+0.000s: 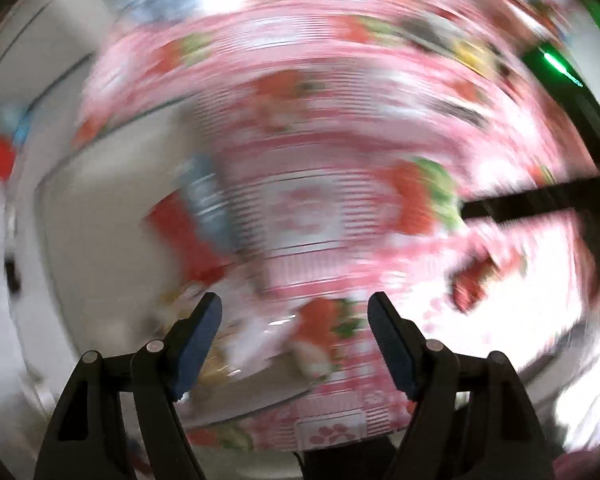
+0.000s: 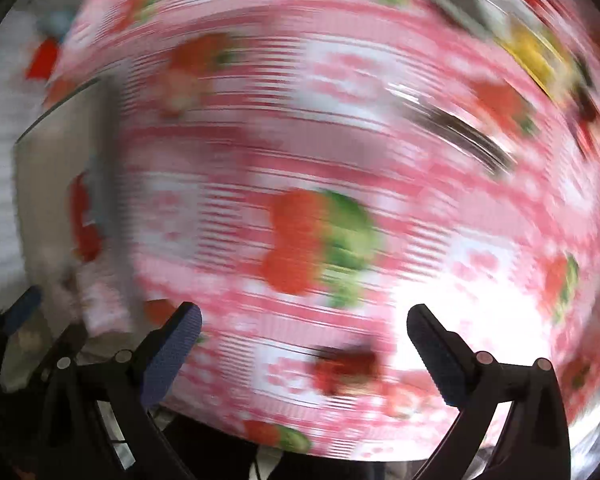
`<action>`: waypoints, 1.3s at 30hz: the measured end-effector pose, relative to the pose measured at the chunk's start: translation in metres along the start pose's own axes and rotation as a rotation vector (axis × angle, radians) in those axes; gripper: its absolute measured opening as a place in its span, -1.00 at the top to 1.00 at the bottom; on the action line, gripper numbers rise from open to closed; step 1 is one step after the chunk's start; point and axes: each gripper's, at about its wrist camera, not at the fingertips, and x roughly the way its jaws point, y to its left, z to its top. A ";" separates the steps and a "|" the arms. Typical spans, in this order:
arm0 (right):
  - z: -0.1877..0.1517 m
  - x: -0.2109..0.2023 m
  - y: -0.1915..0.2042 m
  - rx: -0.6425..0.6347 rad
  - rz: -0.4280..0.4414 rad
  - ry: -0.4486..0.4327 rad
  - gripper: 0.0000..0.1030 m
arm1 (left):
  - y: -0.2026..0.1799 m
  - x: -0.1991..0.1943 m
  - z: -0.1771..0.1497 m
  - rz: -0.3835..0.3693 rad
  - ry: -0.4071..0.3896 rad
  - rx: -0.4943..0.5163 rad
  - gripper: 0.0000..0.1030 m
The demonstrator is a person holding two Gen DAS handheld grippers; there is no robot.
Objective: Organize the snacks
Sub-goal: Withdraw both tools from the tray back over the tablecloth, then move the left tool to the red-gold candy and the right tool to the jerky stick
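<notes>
Both views are heavily motion-blurred, so detail is limited. The left gripper point(image 1: 294, 314) has its fingers spread wide with nothing between the pads; the right gripper point(image 2: 304, 324) is likewise spread and empty. Both hang over a tabletop covered by a pink strawberry-print tablecloth point(image 1: 340, 128). The snacks are scattered. In the left wrist view a white tray point(image 1: 100, 240) sits at 9 o'clock from the left fingers, with a red packet point(image 1: 180, 232) and a blue-grey packet point(image 1: 208, 204) lying at about 11 o'clock, their long axes running roughly 11-to-5. Just ahead of the left finger tip, at 10 o'clock, lies a pale clear-wrapped snack point(image 1: 216, 360), type unreadable. A small dark red snack point(image 1: 470, 280) lies on the cloth at 2 o'clock from the left fingers; the right wrist view shows what may be the same piece point(image 2: 348, 364) between the right fingers and slightly low, long axis across the gap, 9-to-3. My read: that piece is nearer the right gripper, which is already straddling it, so the right takes it with a short drop and no yaw change. A yellow packet point(image 2: 532, 52) lies far off at 1 o'clock, well apart from both. Risk: the blur says both rigs are swinging fast, so let them settle before closing.
</notes>
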 end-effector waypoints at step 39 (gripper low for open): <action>0.011 0.013 -0.091 0.055 -0.035 -0.030 -1.00 | -0.026 0.101 0.034 0.021 0.135 -0.033 -0.63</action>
